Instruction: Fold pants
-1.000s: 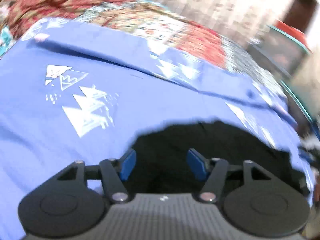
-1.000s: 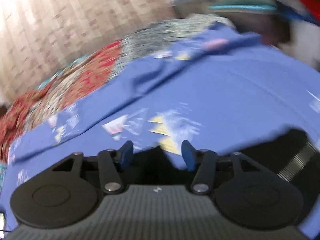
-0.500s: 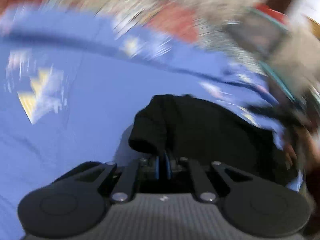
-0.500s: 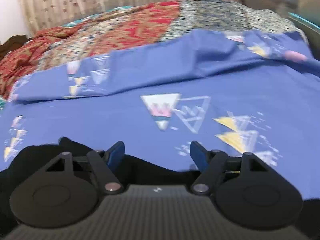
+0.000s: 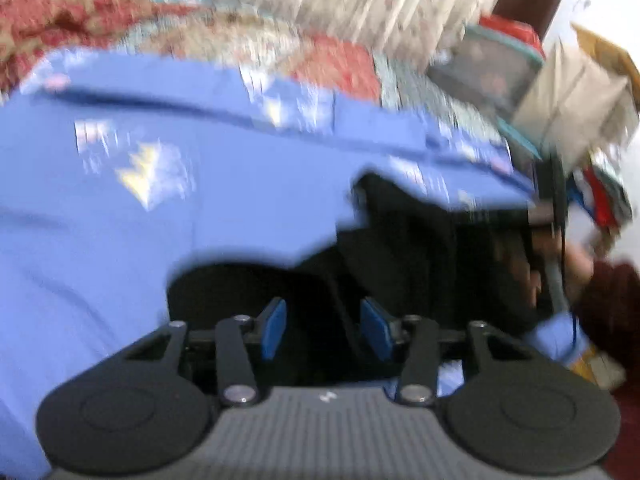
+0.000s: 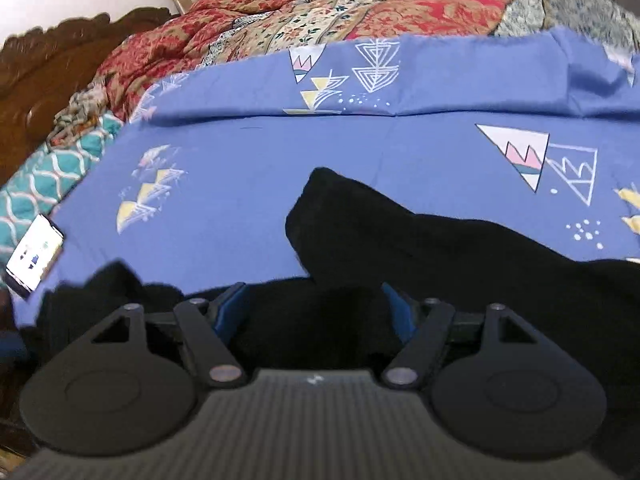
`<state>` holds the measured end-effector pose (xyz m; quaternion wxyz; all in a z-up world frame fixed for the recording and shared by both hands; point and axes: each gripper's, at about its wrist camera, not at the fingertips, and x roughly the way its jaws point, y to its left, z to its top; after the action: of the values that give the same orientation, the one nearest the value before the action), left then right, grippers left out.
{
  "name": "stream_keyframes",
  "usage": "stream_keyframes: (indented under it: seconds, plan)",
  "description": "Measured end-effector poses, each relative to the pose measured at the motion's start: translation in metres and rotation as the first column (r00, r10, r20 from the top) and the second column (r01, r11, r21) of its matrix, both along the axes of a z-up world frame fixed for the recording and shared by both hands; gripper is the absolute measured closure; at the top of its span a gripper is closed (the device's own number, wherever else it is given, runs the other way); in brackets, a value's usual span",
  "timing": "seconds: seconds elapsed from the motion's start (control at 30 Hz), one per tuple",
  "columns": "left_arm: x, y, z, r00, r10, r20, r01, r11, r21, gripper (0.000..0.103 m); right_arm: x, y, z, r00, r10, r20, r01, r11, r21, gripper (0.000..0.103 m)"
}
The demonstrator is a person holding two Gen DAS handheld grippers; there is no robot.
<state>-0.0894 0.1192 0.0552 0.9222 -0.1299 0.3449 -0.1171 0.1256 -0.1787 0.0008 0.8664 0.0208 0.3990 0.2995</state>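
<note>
The black pants (image 6: 420,240) lie on a blue patterned bedsheet (image 6: 248,160), with one folded end raised near the middle of the right wrist view. They also show in the blurred left wrist view (image 5: 420,248). My left gripper (image 5: 323,326) is open, with black cloth lying between and under its blue pads. My right gripper (image 6: 314,312) is open just above the near edge of the pants. The person's hand on the other gripper (image 5: 556,256) shows at the right of the left wrist view.
A red floral quilt (image 6: 320,12) lies bunched along the far side of the bed. A phone (image 6: 34,254) with a lit screen lies at the left edge. A dark wooden headboard (image 6: 48,64) stands at the left. Boxes and clutter (image 5: 520,68) stand beyond the bed.
My left gripper was shut on the pants half a second ago and is now open. My right gripper has swung left and now hangs over the pants, still open.
</note>
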Motion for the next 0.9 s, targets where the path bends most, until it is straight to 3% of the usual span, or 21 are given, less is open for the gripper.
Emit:
stream_keyframes:
  seconds: [0.07, 0.13, 0.2, 0.3, 0.37, 0.4, 0.43, 0.47, 0.5, 0.53, 0.67, 0.73, 0.8, 0.83, 0.87, 0.9]
  plan:
    - [0.015, -0.009, 0.011, 0.998, -0.036, 0.048, 0.034, 0.998, 0.048, 0.052, 0.003, 0.001, 0.000, 1.000, -0.024, -0.009, 0.025, 1.000, 0.018, 0.028]
    - [0.033, -0.027, 0.019, 0.992, -0.106, 0.075, 0.096, 0.988, 0.123, 0.029, 0.003, -0.001, 0.001, 0.999, -0.041, -0.021, 0.042, 0.998, 0.039, 0.028]
    - [0.052, -0.047, 0.015, 0.986, -0.158, 0.054, 0.147, 0.974, 0.170, 0.015, 0.001, -0.005, -0.001, 0.999, -0.042, -0.028, 0.043, 0.998, 0.054, 0.028]
    - [0.093, -0.061, -0.010, 0.978, -0.196, -0.077, 0.202, 0.976, 0.083, 0.009, -0.013, -0.014, -0.008, 0.998, -0.044, -0.042, 0.046, 0.997, 0.065, 0.029]
    - [0.113, -0.058, -0.034, 0.972, -0.173, -0.159, 0.171, 0.985, -0.029, 0.017, -0.020, -0.018, -0.013, 0.997, -0.046, -0.069, 0.051, 0.996, 0.073, 0.029]
    - [0.114, -0.057, -0.045, 0.970, -0.162, -0.183, 0.148, 0.985, -0.088, 0.051, -0.021, -0.023, -0.014, 0.996, -0.042, -0.081, 0.048, 0.996, 0.074, 0.029]
    - [0.120, -0.055, -0.052, 0.965, -0.158, -0.211, 0.129, 0.981, -0.143, 0.069, -0.021, -0.025, -0.013, 0.996, -0.038, -0.086, 0.044, 0.997, 0.069, 0.030]
    - [0.121, -0.054, -0.056, 0.965, -0.146, -0.217, 0.109, 0.979, -0.173, 0.070, -0.021, -0.025, -0.009, 0.996, -0.035, -0.081, 0.041, 0.997, 0.065, 0.030]
    - [0.115, -0.056, -0.055, 0.974, -0.143, -0.175, 0.111, 0.978, -0.177, 0.072, -0.019, -0.026, -0.002, 0.998, -0.035, -0.060, 0.039, 0.997, 0.064, 0.030]
    - [0.108, -0.058, -0.050, 0.981, -0.151, -0.123, 0.129, 0.977, -0.170, 0.087, -0.015, -0.025, 0.008, 0.999, -0.040, -0.024, 0.041, 0.997, 0.064, 0.029]
    - [0.078, -0.060, -0.024, 0.986, -0.166, -0.001, 0.164, 0.974, -0.154, 0.088, 0.018, -0.005, 0.030, 0.995, -0.071, 0.075, 0.070, 0.997, 0.022, 0.028]
    - [0.075, -0.055, -0.014, 0.990, -0.139, 0.034, 0.143, 0.979, -0.148, 0.088, 0.039, 0.024, 0.022, 0.998, -0.032, 0.061, 0.036, 0.998, -0.055, 0.020]
    - [0.075, -0.045, -0.005, 0.994, -0.091, 0.056, 0.099, 0.983, -0.152, 0.088, 0.060, 0.051, 0.000, 1.000, 0.001, -0.007, -0.002, 0.988, -0.152, 0.024]
    - [0.076, -0.039, -0.001, 0.996, -0.057, 0.064, 0.067, 0.985, -0.158, 0.088, 0.069, 0.062, -0.014, 1.000, -0.005, -0.028, -0.001, 0.975, -0.220, 0.049]
    - [0.079, -0.034, 0.003, 0.997, -0.025, 0.071, 0.036, 0.986, -0.162, 0.089, 0.076, 0.068, -0.024, 0.999, -0.021, -0.031, 0.012, 0.958, -0.286, 0.063]
    - [0.077, -0.026, 0.008, 0.997, 0.016, 0.081, -0.003, 0.988, -0.157, 0.089, 0.082, 0.067, -0.025, 0.999, -0.034, -0.038, 0.022, 0.960, -0.279, 0.076]
